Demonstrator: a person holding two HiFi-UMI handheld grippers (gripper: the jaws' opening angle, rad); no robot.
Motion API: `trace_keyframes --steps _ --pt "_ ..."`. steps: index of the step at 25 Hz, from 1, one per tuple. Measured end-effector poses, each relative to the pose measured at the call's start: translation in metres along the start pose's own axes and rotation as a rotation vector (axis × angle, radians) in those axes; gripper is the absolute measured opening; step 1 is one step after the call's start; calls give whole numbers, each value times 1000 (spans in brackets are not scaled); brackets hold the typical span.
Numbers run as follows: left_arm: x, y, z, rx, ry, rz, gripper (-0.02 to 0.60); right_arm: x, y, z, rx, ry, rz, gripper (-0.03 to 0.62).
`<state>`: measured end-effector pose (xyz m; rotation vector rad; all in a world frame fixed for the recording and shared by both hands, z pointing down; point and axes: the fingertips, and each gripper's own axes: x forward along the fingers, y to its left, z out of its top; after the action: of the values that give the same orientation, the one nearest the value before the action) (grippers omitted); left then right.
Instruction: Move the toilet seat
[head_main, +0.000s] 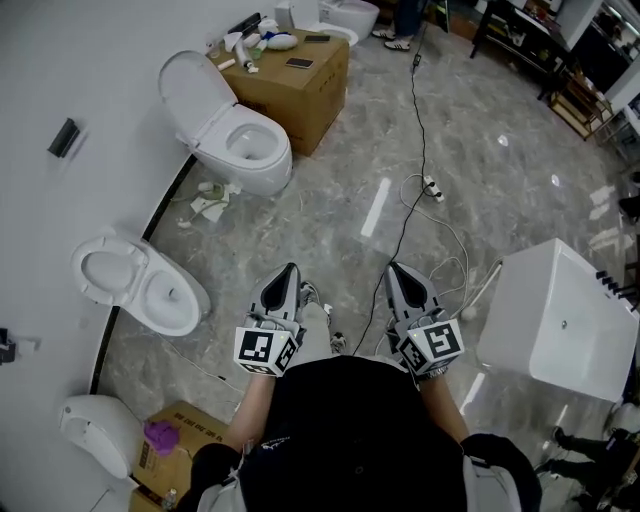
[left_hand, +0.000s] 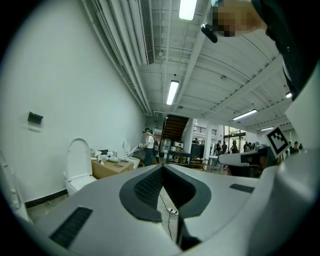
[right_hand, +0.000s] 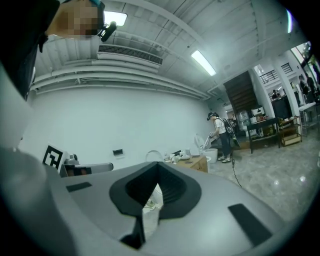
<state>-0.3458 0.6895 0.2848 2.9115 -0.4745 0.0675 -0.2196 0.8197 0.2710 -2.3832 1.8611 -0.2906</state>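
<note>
Two white toilets stand along the left wall. The far toilet (head_main: 245, 145) has its lid (head_main: 188, 88) raised against the wall, and the left gripper view shows that lid (left_hand: 78, 159) upright too. The nearer toilet (head_main: 165, 295) has its seat ring (head_main: 108, 272) tipped up. My left gripper (head_main: 289, 270) and right gripper (head_main: 396, 268) are held side by side in front of the person's body, well away from both toilets. Both point level over the floor. Each gripper is shut with nothing between its jaws, as seen on the left gripper (left_hand: 162, 168) and the right gripper (right_hand: 157, 165).
A cardboard box (head_main: 300, 85) with small items stands behind the far toilet. A third white fixture (head_main: 95, 430) and a box (head_main: 175, 440) sit at the lower left. A white tub (head_main: 565, 320) is at the right. A cable (head_main: 415, 150) runs across the floor. A person (right_hand: 220, 135) works in the distance.
</note>
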Motion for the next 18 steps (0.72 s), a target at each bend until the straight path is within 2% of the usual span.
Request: trace_keyframes --steps 5,9,13,18 --pt "44 22 -7 -24 20 -41 8 34 -13 2 -13 15 -31 12" --pt "85 52 3 -54 9 -54 8 74 -27 7 7 29 -38 12" --pt "129 88 12 -82 2 -54 8 124 -39 17 -20 55 -37 12" --pt "172 125 24 -65 -10 -58 8 183 -52 30 -30 33 -32 12"
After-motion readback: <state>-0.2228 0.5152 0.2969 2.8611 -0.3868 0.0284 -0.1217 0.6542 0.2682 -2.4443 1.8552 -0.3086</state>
